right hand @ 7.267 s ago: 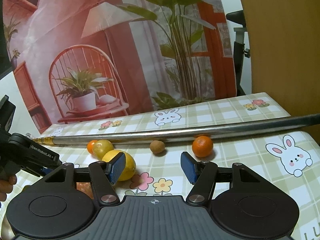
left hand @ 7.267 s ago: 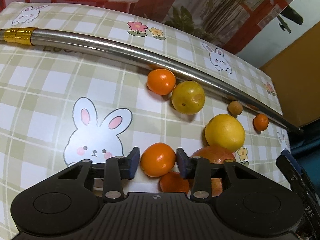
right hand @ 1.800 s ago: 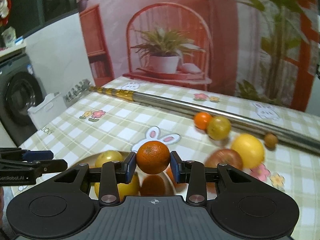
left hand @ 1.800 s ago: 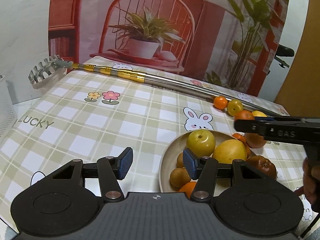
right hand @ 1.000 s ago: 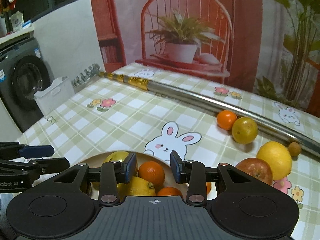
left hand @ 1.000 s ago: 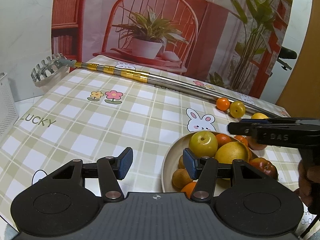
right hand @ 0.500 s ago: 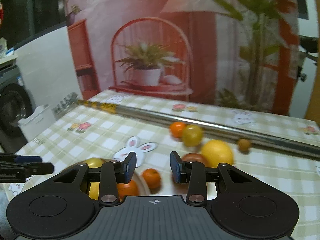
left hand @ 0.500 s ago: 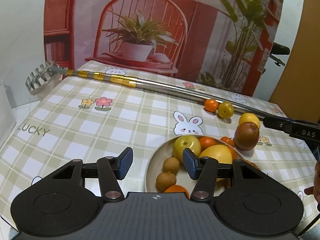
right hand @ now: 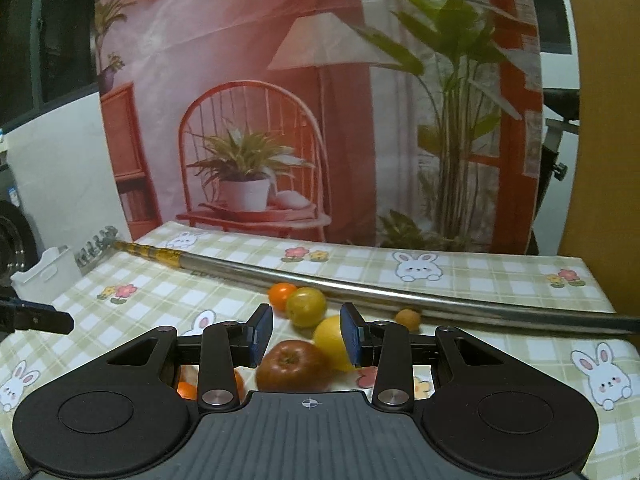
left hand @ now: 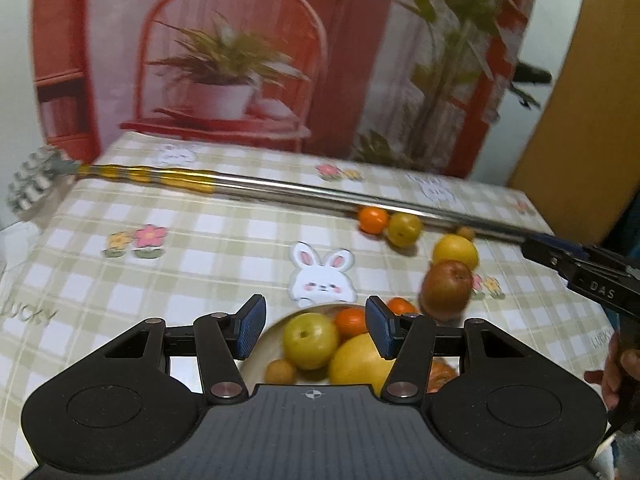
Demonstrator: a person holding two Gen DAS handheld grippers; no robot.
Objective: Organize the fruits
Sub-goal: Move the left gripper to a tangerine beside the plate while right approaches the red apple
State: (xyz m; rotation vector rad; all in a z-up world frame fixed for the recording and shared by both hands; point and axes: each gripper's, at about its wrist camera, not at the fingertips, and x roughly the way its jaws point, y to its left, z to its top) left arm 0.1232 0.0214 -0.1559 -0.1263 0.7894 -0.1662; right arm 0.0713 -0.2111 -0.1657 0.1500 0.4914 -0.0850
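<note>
checked tablecloth | left gripper level over plate, fingers apart | right gripper level, fingers apart before red apple

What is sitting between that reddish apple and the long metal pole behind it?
In the right wrist view, a yellow lemon lies between the red apple and the metal pole.

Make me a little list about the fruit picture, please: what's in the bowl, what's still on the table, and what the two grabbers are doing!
In the bowl: green apple, big yellow fruit, small oranges, small brown fruit
On the table: red apple, lemon, orange, yellow-green fruit, small brown fruit by the metal pole
Left gripper: open, empty, above the bowl
Right gripper: open, empty, near the red apple
</note>
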